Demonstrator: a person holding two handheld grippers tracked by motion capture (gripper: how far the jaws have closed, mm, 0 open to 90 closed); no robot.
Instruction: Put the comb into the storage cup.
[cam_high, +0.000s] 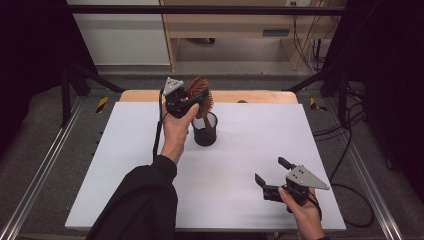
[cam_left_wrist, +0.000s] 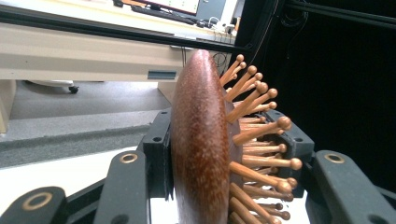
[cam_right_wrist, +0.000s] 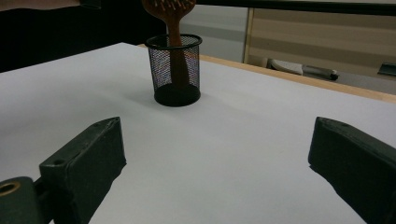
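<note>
A wooden hairbrush (cam_high: 200, 94) with peg bristles stands handle-down in a black mesh cup (cam_high: 205, 129) near the table's far middle. My left gripper (cam_high: 186, 102) is shut on the brush head (cam_left_wrist: 201, 140); the jaws clamp its smooth back and its bristled face. The brush handle (cam_right_wrist: 176, 56) reaches down inside the mesh cup (cam_right_wrist: 175, 70). My right gripper (cam_high: 270, 172) rests low at the front right with its jaws wide apart and nothing between them (cam_right_wrist: 215, 168).
A white sheet (cam_high: 150, 165) covers the table, with a wooden strip along the far edge (cam_high: 250, 96). Metal rails run down both sides. Beyond the table stand light wooden furniture and cables.
</note>
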